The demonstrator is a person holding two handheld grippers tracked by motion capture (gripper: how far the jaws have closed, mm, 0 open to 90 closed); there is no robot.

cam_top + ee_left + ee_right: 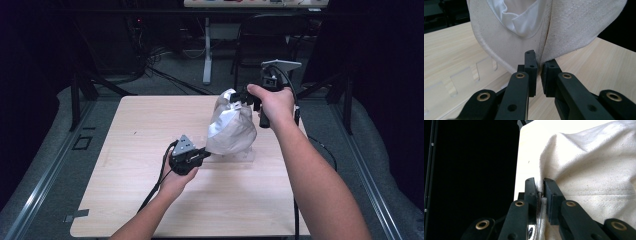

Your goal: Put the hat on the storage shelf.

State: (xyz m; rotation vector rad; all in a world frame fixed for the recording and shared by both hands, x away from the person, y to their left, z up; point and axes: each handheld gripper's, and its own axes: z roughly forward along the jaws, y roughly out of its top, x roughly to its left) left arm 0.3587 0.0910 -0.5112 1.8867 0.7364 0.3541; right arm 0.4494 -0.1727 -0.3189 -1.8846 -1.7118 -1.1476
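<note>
One off-white cloth bag [231,127] stands bunched up on the far right part of the wooden table [130,145], over a clear flat piece whose shape is hard to make out. From the bottom edge, the right forearm reaches far forward, its right gripper [248,98] raised at the bag's top. The left gripper [204,152] sits low at the bag's base, wrist near the table. Both sets of fingers are pinched closed on folds of the fabric.
</note>
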